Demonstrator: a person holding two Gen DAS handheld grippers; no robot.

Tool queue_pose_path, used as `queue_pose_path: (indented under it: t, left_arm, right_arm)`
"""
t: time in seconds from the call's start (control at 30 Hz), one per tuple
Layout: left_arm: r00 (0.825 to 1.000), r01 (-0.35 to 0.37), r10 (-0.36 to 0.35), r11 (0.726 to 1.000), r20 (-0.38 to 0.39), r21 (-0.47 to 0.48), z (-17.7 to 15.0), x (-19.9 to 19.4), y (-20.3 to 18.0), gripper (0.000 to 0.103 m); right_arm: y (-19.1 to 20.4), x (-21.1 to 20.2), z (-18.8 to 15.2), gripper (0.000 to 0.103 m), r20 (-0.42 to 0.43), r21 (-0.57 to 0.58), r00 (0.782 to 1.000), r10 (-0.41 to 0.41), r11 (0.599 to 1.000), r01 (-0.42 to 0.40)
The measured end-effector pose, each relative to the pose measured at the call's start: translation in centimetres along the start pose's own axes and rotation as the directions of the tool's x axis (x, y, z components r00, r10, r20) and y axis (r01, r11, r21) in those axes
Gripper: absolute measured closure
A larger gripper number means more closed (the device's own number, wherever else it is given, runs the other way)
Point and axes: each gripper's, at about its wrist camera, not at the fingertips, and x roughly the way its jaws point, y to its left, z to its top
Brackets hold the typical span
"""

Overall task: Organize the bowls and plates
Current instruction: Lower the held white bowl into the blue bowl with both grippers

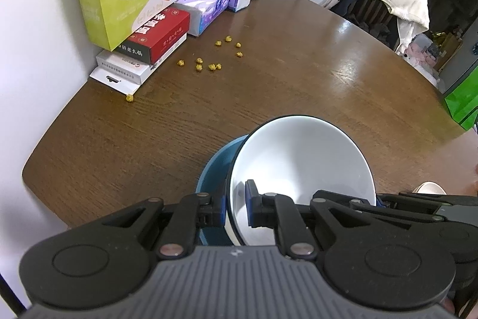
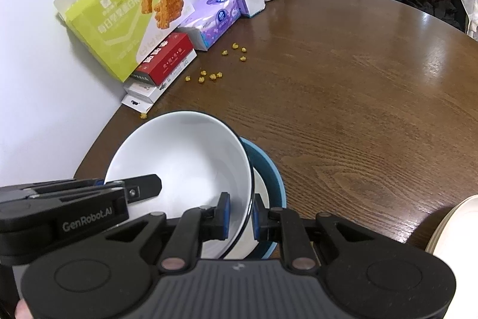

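White inside with a thin dark rim, the bowl [image 1: 298,169] sits tilted over a blue bowl [image 1: 218,166], near the desk [image 1: 179,124] edge closest to the cameras. Both hand-held grippers have hold of the white one by its rim, on opposite sides.

The left hand-held gripper [image 1: 236,208] is nearly closed, one blue-padded finger inside the white bowl and the other outside, against the wall, so the rim is pinched between them. In the right wrist view this same tool reaches in from the left, its finger lying across the bowl's inner surface.

The right hand-held gripper [image 2: 240,216] is likewise closed down to a narrow gap on the white bowl's [image 2: 185,157] rim, one pad within, one without. The blue bowl [image 2: 273,169] shows just behind and below that rim; whether the outer pad also touches it cannot be told.

Farther back on the dark wooden desk [image 2: 343,109] lie scattered yellow crumbs [image 1: 209,59], well apart from the bowls, and beside the wall a pile of boxes [image 1: 143,41] and tissue packs [image 1: 209,2]. A pale plate edge [image 2: 457,223] shows at the right border of the right wrist view.
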Motion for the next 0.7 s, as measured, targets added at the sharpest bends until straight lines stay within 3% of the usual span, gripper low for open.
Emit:
queue_pose_path:
  t: [0.7]
  left_arm:
    - [0.999,-0.007,0.009,1.000,-0.049,0.030,0.0,2.2,0.0,0.091]
  right_arm:
    - [-0.2,1.9,0.1,0.089,-0.039,-0.015,0.998,-0.040,0.999,0.039]
